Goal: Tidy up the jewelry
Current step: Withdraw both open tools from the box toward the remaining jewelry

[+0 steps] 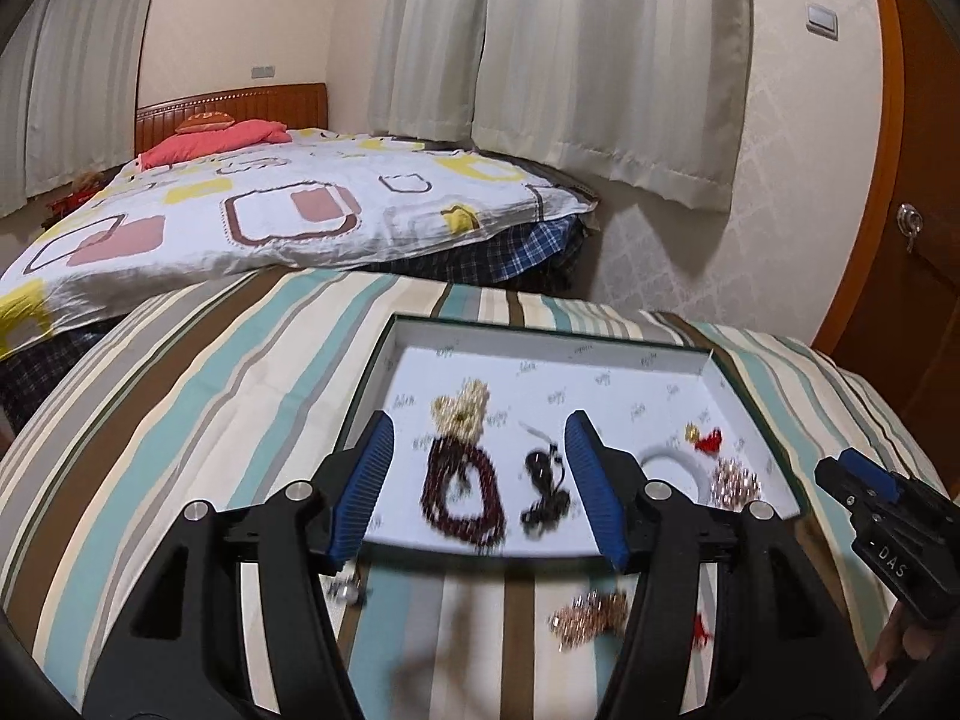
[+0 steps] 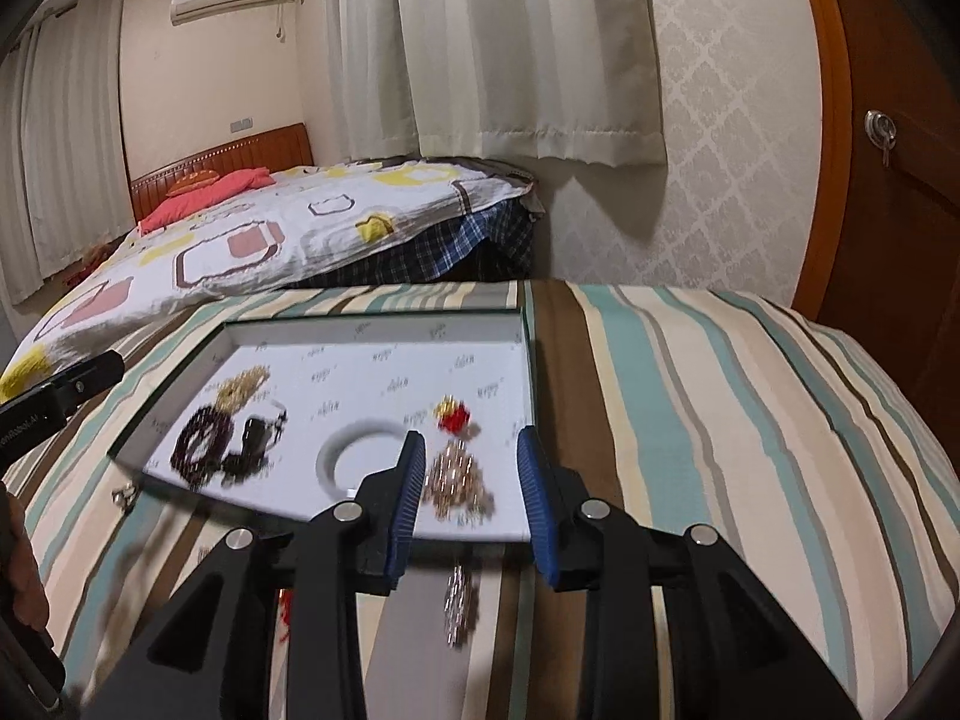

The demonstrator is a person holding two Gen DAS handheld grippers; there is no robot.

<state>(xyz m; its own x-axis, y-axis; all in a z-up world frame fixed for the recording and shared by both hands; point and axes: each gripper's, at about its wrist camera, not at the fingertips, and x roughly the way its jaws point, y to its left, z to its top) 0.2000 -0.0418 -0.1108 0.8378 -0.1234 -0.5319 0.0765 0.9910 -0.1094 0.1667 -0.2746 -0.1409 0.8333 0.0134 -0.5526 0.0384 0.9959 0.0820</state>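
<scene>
Grippers: left gripper [image 1: 477, 480] and right gripper [image 2: 468, 501] both released, empty.
Next: lift rose-gold sequin cluster [image 1: 591, 615] off striped cloth [image 1: 240, 420] into shallow white cardboard tray [image 1: 540, 333].

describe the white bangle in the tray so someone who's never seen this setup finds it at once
On the striped bedcover sits a shallow white tray holding several pieces of jewelry. The white bangle lies flat near the tray's front edge, between the dark bead strands and the rose-gold chain pile. It is the only plain, smooth white ring there; its neighbours are beaded, corded or glittery.
</scene>
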